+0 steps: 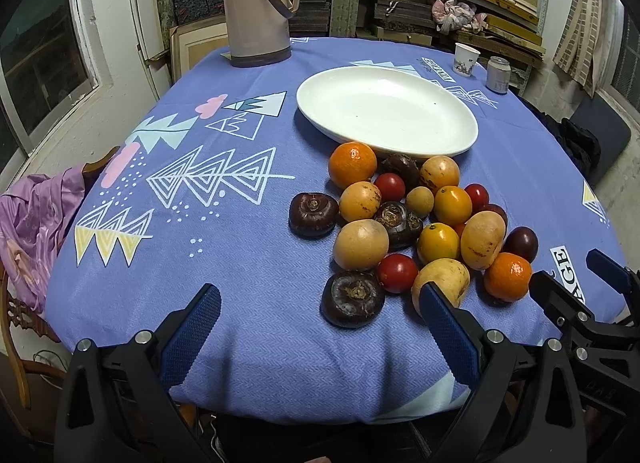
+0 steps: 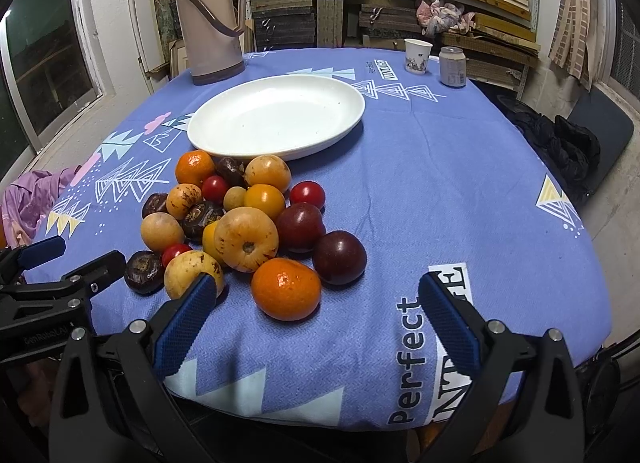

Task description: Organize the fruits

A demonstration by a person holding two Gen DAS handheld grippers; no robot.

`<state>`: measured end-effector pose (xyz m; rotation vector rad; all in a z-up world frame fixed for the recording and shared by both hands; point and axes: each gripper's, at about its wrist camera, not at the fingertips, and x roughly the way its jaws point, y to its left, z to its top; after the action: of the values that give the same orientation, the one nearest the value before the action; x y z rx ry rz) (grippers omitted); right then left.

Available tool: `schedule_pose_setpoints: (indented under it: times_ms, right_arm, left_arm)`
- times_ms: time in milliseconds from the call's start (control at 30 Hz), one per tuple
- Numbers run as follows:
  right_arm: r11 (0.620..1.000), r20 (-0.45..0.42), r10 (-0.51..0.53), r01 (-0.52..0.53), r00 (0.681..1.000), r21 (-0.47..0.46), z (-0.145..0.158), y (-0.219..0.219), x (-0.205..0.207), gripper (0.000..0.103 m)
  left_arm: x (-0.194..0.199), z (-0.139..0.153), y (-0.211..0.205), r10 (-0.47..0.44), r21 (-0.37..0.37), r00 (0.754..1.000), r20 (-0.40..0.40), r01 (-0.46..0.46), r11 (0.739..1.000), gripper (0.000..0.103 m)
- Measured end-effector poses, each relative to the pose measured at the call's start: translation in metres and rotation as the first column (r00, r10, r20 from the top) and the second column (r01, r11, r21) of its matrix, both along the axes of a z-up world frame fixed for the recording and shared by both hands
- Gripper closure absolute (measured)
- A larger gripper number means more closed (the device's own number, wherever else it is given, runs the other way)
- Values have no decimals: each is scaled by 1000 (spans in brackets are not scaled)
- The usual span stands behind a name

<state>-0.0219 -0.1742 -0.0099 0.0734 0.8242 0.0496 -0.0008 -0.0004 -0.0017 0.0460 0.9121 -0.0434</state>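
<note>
- Far left: flask (image 1: 256, 3) standing on the worktop (image 1: 240, 255), well clear of the work.
- Left gripper (image 1: 320, 303) open, holding nothing, hovering low over the near edge beside a dark fruit (image 1: 352, 297).
- Centre: fruits (image 2: 240, 219) heaped in one touching cluster just before the plate (image 2: 276, 119), which holds none yet.
- Risk here: round pieces leaning on each other; pulling one out likely sets neighbours rolling toward the near edge.
- Small tomatoes (image 1: 396, 273) soft; too hard a squeeze could split them.
- Right gripper (image 2: 318, 305) also open and empty, nearest the orange (image 2: 286, 289); smooth skin may slip from the pads.
- Far right: cup (image 2: 418, 55) and can (image 2: 453, 67), apart from the pile.
</note>
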Motion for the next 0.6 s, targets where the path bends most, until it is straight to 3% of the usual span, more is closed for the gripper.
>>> schedule_pose_setpoints:
  times_ms: [600]
  right_arm:
    - [1000, -7, 7, -7, 1000, 0, -1, 1, 2, 4]
  left_arm:
    - [1, 0, 1, -3, 0, 1000, -3, 3, 1000, 4]
